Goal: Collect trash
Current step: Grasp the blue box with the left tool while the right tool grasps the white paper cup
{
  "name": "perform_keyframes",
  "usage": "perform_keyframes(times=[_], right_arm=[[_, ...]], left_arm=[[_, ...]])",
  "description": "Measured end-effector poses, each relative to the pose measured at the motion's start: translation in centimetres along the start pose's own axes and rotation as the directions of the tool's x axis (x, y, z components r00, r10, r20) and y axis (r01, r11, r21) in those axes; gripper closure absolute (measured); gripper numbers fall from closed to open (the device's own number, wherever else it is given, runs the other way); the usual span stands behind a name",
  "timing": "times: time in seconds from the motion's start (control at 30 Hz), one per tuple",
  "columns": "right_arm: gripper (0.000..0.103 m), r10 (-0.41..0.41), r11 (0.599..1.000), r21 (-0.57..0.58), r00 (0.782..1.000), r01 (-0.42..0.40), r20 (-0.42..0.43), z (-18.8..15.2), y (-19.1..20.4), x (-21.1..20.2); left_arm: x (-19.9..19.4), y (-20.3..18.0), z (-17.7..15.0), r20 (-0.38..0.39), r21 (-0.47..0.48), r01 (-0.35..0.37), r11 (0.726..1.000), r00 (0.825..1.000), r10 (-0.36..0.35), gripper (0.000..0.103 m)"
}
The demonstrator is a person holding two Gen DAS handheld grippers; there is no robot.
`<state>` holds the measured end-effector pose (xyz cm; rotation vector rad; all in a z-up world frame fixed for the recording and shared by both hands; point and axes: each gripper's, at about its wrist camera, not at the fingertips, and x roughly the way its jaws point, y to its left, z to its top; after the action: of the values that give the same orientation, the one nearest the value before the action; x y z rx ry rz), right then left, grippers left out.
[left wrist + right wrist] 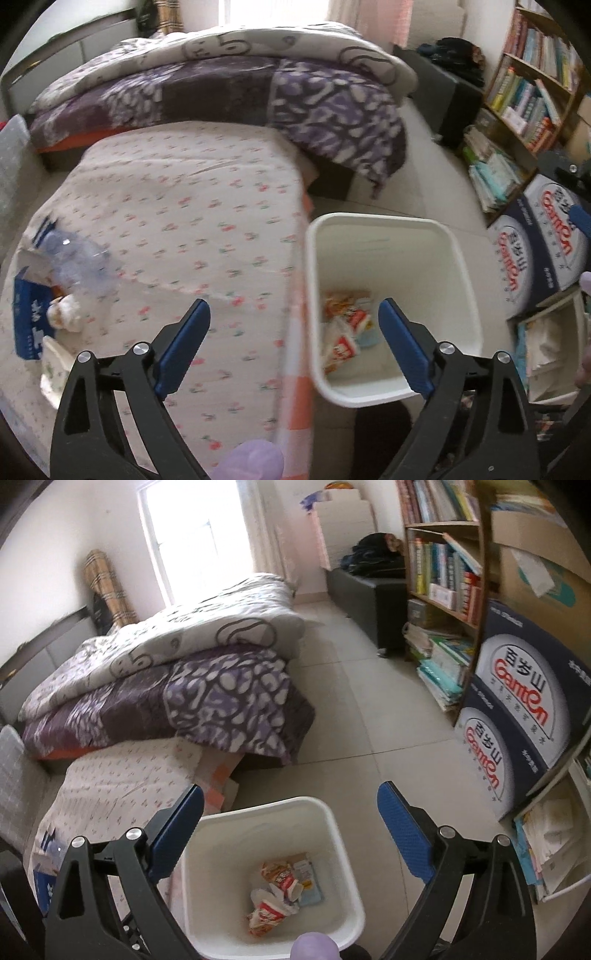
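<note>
- The bed, under a flowered sheet, fills the left of the left wrist view, with a purple-and-white quilt heaped at its far end.
- A white bin stands on the floor just beside the bed's edge. It already holds a few crumpled wrappers.
- The trash not yet collected lies on the sheet at the far left of the left wrist view — a clear plastic bottle, a blue carton and a small crumpled wad, close together.
- The bottle's long axis looks to run from upper left to lower right, slanting across the line of the fingers.
- The left gripper hangs over the bed's edge, jaws spread wide and holding nothing. The pile is well off to its left, the bin to its right.
- The right gripper is above the bin, also wide open and empty.
- The left gripper is plainly nearer the pile — I judge the next pick falls to it, with a swing leftward.
</note>
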<state>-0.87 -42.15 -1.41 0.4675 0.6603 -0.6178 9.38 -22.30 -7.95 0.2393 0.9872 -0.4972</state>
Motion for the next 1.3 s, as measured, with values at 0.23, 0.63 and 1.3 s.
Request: perform_keyframes(times=[0.23,0.63,1.3], right_arm=[[0.011,0.048,0.996,-0.072,0.998,-0.051,-0.043,-1.2,4.7,0.8],[0.011,0.116,0.958,-0.248,0.986,-0.144,-0.124,-4.4,13.7,2.1],[0.011,0.301,0.810,-0.254,0.746,-0.529,-0.594,-17.9,30.9,5.2]], left_arm=[[0.0,5.4,-0.4,-0.016,-0.046,-0.129,0.991,0.992,0.128,0.012],[-1.5,19.5,-0.3,-0.110,-0.171,-0.342,0.924,0.939,0.327,0.010],[1.1,34.5,-3.6,-0.227,-0.258,-0.220,0.941,0.960,0.162,0.048]])
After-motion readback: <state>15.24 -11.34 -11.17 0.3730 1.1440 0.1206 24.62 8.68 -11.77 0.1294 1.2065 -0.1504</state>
